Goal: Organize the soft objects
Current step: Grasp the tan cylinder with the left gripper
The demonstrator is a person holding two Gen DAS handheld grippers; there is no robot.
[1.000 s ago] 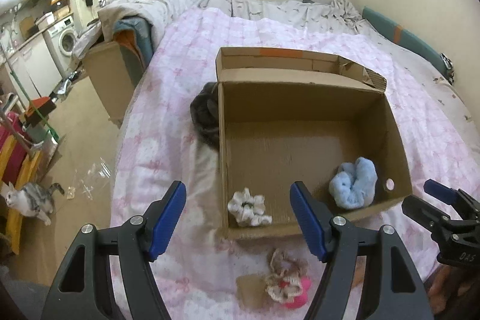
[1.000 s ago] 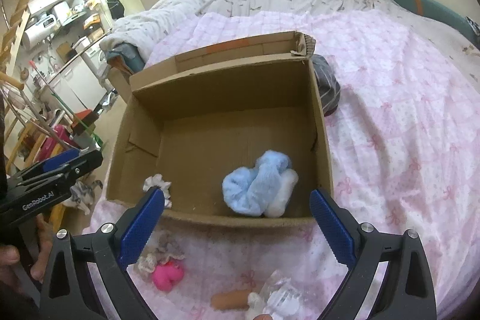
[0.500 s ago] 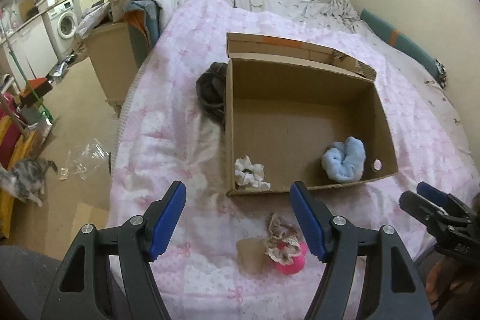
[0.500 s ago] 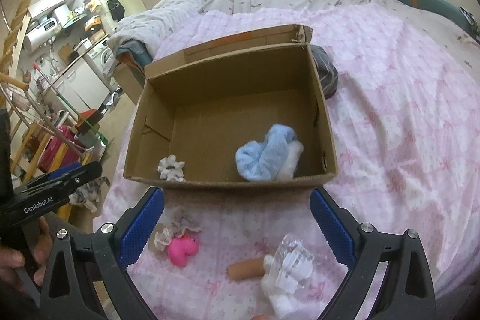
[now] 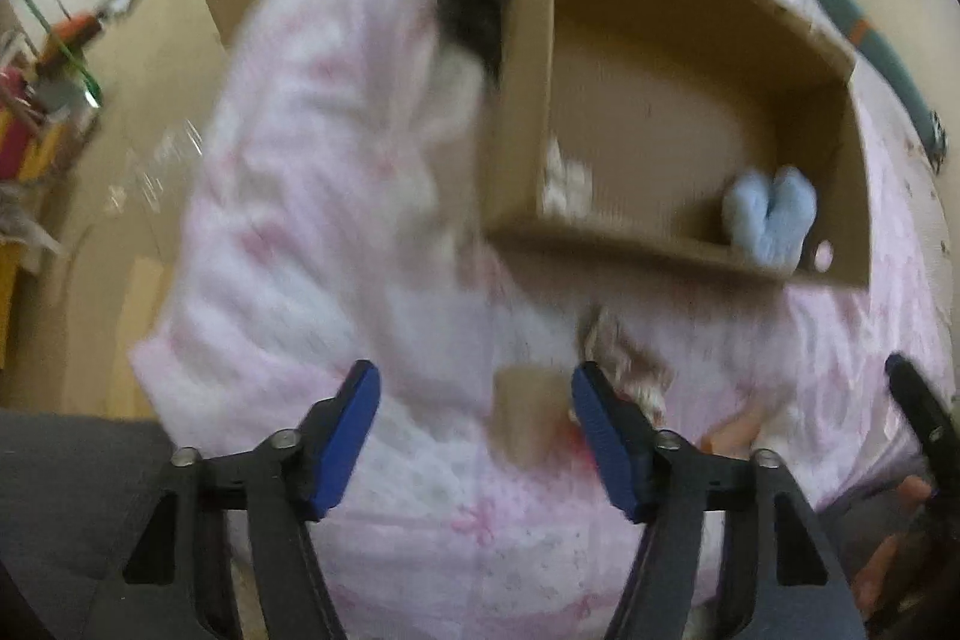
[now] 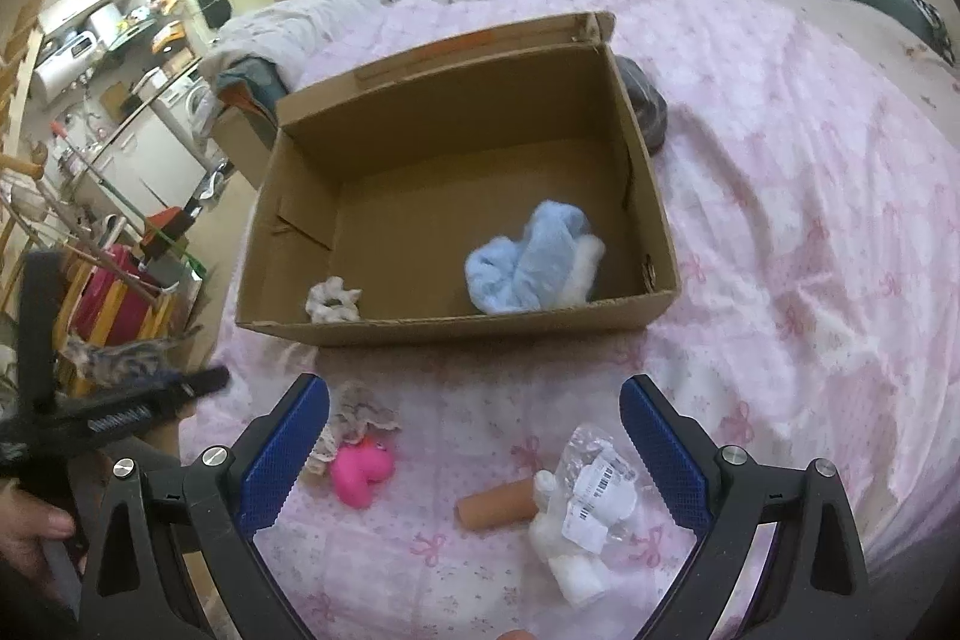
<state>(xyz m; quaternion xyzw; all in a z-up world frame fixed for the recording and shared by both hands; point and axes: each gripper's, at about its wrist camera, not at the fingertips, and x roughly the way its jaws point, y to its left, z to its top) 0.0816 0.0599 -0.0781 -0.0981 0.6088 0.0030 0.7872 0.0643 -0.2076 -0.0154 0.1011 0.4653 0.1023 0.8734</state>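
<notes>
An open cardboard box (image 6: 456,322) lies on the pink bedspread and holds a fluffy blue soft thing (image 6: 528,262) and a white scrunchie (image 6: 333,301). In front of it lie a lacy beige scrunchie (image 6: 360,412) and a pink soft toy (image 6: 363,469). My left gripper (image 5: 477,424) points steeply down over the bed. Its jaws are closing, with only a blurred tan card (image 5: 522,412) showing between them and no pad touching anything. The beige scrunchie (image 5: 630,358) sits just beyond its right finger. My right gripper (image 6: 474,400) stands open above the toy and a brown tube (image 6: 495,505).
A clear plastic bag with white items (image 6: 588,490) lies beside the tube. A dark grey bundle (image 6: 648,106) rests against the box's far right side. The bed's edge drops to the floor on the left, where a cluttered rack (image 6: 108,292) stands. A hand (image 6: 30,532) holds the left tool.
The left gripper has dropped toward the bed and tipped downward, its jaws have narrowed, and its view has blurred. The right gripper has drawn back from the box, bringing the loose items into view.
</notes>
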